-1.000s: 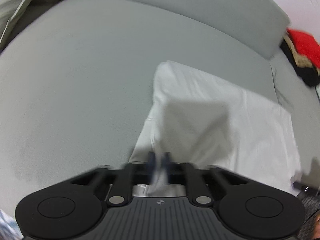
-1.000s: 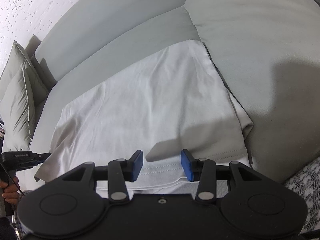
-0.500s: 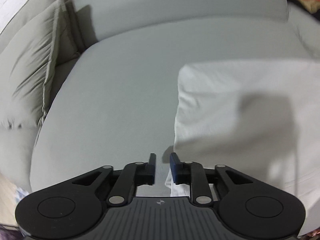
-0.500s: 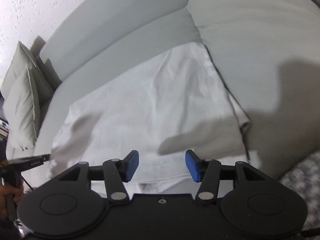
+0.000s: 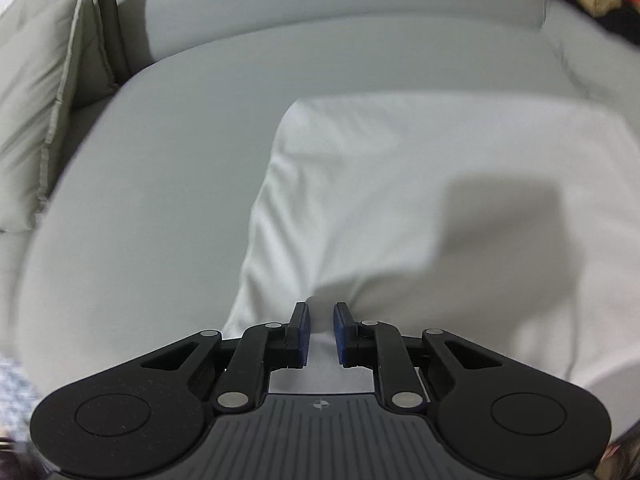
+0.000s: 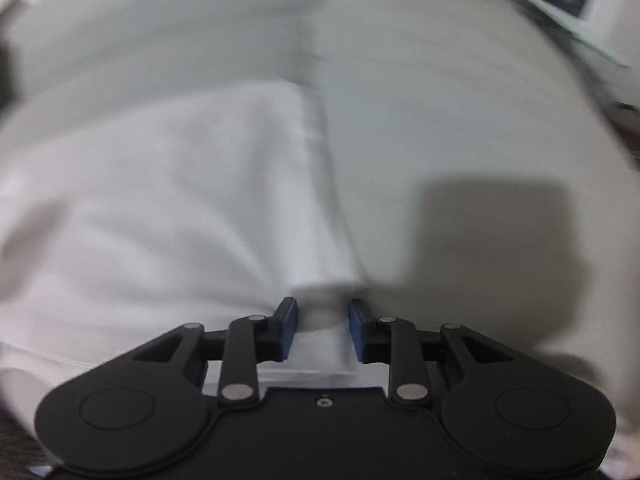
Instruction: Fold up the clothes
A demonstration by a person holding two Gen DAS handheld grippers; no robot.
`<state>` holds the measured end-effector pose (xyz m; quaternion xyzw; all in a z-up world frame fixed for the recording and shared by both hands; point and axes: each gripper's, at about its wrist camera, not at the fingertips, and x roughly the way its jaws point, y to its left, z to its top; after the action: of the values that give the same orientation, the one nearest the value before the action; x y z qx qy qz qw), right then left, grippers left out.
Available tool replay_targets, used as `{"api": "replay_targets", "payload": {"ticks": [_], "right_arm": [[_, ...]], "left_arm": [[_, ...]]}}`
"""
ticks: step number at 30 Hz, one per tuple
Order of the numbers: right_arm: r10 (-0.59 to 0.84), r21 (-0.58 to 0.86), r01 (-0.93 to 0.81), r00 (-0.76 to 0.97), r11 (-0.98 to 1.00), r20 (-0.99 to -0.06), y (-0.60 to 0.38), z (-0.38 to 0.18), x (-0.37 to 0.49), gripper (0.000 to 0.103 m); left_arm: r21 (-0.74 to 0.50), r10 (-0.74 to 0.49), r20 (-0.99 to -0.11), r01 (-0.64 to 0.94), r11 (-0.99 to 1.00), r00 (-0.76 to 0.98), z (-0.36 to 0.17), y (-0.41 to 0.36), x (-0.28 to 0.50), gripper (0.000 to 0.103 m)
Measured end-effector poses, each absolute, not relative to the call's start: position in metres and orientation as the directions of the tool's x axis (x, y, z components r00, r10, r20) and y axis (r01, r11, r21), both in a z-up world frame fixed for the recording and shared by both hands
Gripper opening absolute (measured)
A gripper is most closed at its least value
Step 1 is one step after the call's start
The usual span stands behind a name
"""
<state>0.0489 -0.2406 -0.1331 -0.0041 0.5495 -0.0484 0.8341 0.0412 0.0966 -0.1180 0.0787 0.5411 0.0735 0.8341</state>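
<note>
Lying flat on the grey sofa seat point(image 5: 160, 184), the white garment point(image 5: 420, 184) has one near corner between each set of parted pads — left gripper point(image 5: 319, 334), right gripper point(image 6: 322, 330) — seemingly placed to pinch both corners for a fold.

Left gripper point(image 5: 320, 334): matte black body, two round side lobes each with an embossed ring, ribbed grey central panel bearing a small crosshair mark; black linkage arms pinned with silver rivets; two fingers faced with blue pads point(image 5: 304, 334)

Right gripper point(image 6: 320, 330): same black twin-lobed body with embossed rings, plain smooth central panel with one small recessed screw near its far edge; black linkage arms, silver rivets, blue pads point(image 6: 289, 330) on both fingers
</note>
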Motion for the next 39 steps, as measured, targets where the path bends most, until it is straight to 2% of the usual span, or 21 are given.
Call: {"api": "replay_targets", "payload": {"ticks": [1, 5, 12, 15, 17, 20, 22, 25, 29, 30, 33, 36, 39], "right_arm": [[-0.081, -0.054, 0.080, 0.376, 0.995, -0.923, -0.248, -0.138, 0.047, 0.001], [-0.033, 0.010, 0.109, 0.389, 0.994, -0.921, -0.258, -0.129, 0.037, 0.003], [0.122, 0.218, 0.115, 0.547, 0.969, -0.828, -0.261, -0.077, 0.023, 0.030], [0.244, 0.376, 0.113, 0.587, 0.919, -0.772, -0.269, -0.064, 0.031, 0.039], [0.303, 0.452, 0.117, 0.593, 0.884, -0.746, -0.273, -0.060, 0.043, 0.041], [0.387, 0.560, 0.122, 0.602, 0.820, -0.698, -0.277, -0.052, 0.061, 0.052], [0.415, 0.603, 0.132, 0.610, 0.786, -0.675, -0.281, -0.050, 0.076, 0.058], [0.411, 0.625, 0.186, 0.608, 0.758, -0.679, -0.286, -0.069, 0.112, 0.055], [0.414, 0.639, 0.251, 0.582, 0.727, -0.700, -0.300, -0.105, 0.150, 0.042], [0.411, 0.637, 0.263, 0.576, 0.725, -0.706, -0.302, -0.114, 0.159, 0.042], [0.365, 0.595, 0.306, 0.560, 0.743, -0.744, -0.308, -0.133, 0.180, 0.040], [0.397, 0.598, 0.333, 0.506, 0.729, -0.766, -0.311, -0.145, 0.193, 0.037], [0.433, 0.600, 0.316, 0.463, 0.734, -0.774, -0.311, -0.148, 0.199, 0.038]], "left_arm": [[0.218, 0.211, -0.885, -0.031, 0.976, 0.415, -0.117, 0.097, 0.035, 0.015], [0.147, 0.145, -0.855, -0.036, 0.988, 0.498, -0.104, 0.107, 0.012, 0.016], [0.008, 0.054, -0.730, -0.071, 0.997, 0.681, -0.067, 0.143, 0.020, 0.017], [-0.070, 0.014, -0.724, -0.094, 0.993, 0.689, -0.060, 0.157, 0.042, 0.022], [-0.112, -0.016, -0.726, -0.095, 0.989, 0.687, -0.055, 0.163, 0.057, 0.023], [-0.153, -0.072, -0.734, -0.061, 0.986, 0.675, -0.051, 0.167, 0.078, 0.034], [-0.167, -0.093, -0.740, -0.049, 0.985, 0.667, -0.052, 0.169, 0.090, 0.036], [-0.197, -0.107, -0.758, -0.069, 0.978, 0.644, -0.063, 0.174, 0.114, 0.035], [-0.390, -0.269, -0.731, -0.060, 0.919, 0.627, -0.085, 0.174, 0.135, 0.029], [-0.415, -0.309, -0.723, -0.031, 0.909, 0.619, -0.093, 0.167, 0.137, 0.023], [-0.366, -0.332, -0.758, 0.056, 0.929, 0.561, -0.116, 0.138, 0.140, 0.017], [-0.279, -0.274, -0.806, 0.072, 0.958, 0.524, -0.135, 0.124, 0.138, 0.016], [-0.246, -0.233, -0.809, 0.048, 0.968, 0.540, -0.134, 0.124, 0.136, 0.017]]}}
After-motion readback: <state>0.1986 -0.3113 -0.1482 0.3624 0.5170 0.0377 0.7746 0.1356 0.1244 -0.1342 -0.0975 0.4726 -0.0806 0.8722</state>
